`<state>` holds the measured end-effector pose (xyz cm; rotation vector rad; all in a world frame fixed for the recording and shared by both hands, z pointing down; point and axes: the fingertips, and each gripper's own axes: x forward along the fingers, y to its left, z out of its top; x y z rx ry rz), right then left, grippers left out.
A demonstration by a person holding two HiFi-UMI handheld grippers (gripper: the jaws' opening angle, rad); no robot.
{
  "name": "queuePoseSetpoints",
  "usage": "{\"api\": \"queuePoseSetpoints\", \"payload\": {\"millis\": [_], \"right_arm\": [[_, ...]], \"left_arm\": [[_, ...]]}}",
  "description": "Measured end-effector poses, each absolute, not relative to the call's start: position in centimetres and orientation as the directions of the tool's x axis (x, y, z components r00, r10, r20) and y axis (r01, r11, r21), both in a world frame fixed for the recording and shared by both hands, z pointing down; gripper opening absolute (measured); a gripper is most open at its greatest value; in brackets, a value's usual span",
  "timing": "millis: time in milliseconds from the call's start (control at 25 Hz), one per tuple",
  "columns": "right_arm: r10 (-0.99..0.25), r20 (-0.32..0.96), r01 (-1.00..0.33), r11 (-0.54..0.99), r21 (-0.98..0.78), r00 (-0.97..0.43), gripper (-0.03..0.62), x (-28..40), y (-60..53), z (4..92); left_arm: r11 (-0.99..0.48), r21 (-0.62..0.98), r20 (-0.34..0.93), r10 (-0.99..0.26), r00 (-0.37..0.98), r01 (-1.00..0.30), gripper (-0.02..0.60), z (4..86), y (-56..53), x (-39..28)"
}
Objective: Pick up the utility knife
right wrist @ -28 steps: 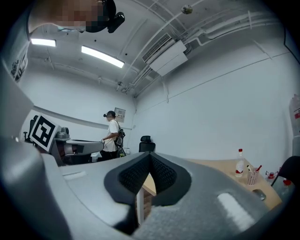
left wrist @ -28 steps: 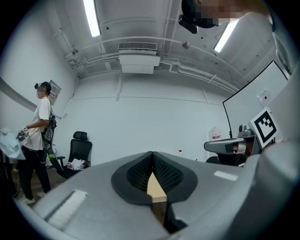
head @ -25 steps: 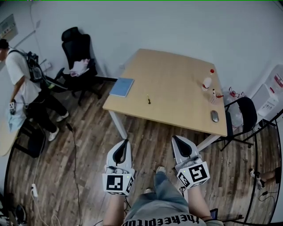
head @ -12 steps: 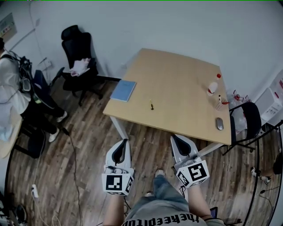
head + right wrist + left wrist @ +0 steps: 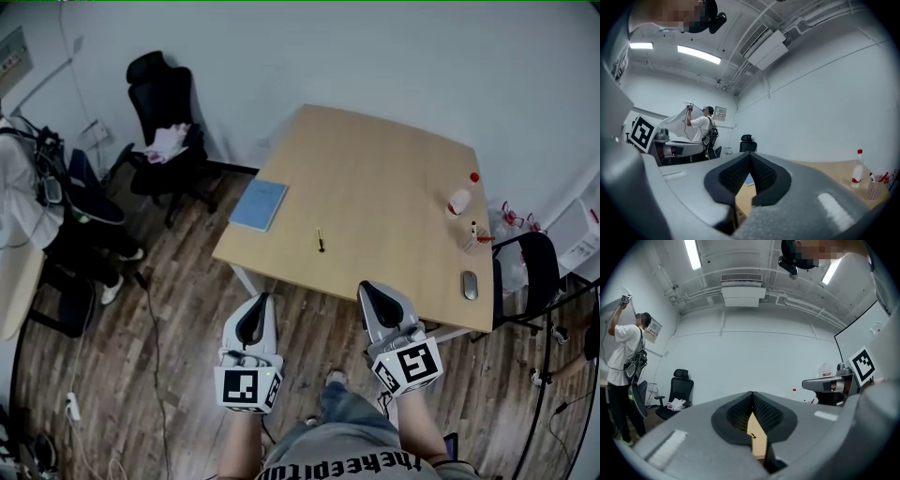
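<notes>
The table [image 5: 394, 187] stands ahead. The left gripper [image 5: 260, 302] and right gripper [image 5: 370, 289] are held level, side by side, at its near edge, jaws closed and empty. The knife [image 5: 321, 241] lies by that edge, toward the left corner.

left gripper [image 5: 262, 302], right gripper [image 5: 369, 289]: nearer table [image 5: 375, 187] | person [image 5: 14, 197]: shifted toward left frame edge

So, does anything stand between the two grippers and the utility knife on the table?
Nothing visible does. The utility knife lies alone on bare tabletop; the blue notebook is off to its left, the mouse far to its right. The left gripper and right gripper are both shut.
</notes>
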<state>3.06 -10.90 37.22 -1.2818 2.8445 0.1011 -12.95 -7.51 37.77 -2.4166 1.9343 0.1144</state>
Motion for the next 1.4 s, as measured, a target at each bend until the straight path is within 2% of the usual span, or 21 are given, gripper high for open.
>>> {"api": "queuePoseSetpoints", "payload": {"millis": [600, 760, 1040, 1280, 1400], "right_arm": [[-0.704, -0.035, -0.705, 0.708, 0.044, -0.709, 0.002, 4.6, -18.7, 37.5], [-0.712, -0.035, -0.713, 0.701, 0.029, -0.701, 0.002, 5.7, -19.9, 37.9], [-0.736, -0.012, -0.736, 0.677, 0.0, -0.677, 0.002, 5.8, -21.2, 38.5], [-0.765, 0.02, -0.765, 0.643, -0.022, -0.644, 0.002, 5.1, -22.0, 39.0], [-0.78, 0.036, -0.78, 0.625, -0.022, -0.625, 0.002, 4.8, -22.1, 39.5]], "left_arm": [[-0.163, -0.002, -0.077, -0.984, 0.163, -0.987, 0.02, 37.5, -15.2, -10.9], [-0.19, 0.011, -0.063, -0.98, 0.189, -0.982, 0.02, 38.2, -16.6, -9.8], [-0.238, 0.067, 0.026, -0.97, 0.24, -0.969, 0.02, 40.7, -19.6, -9.4], [-0.28, 0.124, 0.158, -0.941, 0.298, -0.952, 0.02, 45.0, -23.5, -9.7], [-0.321, 0.119, 0.229, -0.912, 0.341, -0.939, 0.063, 47.4, -25.0, -9.0]]}}
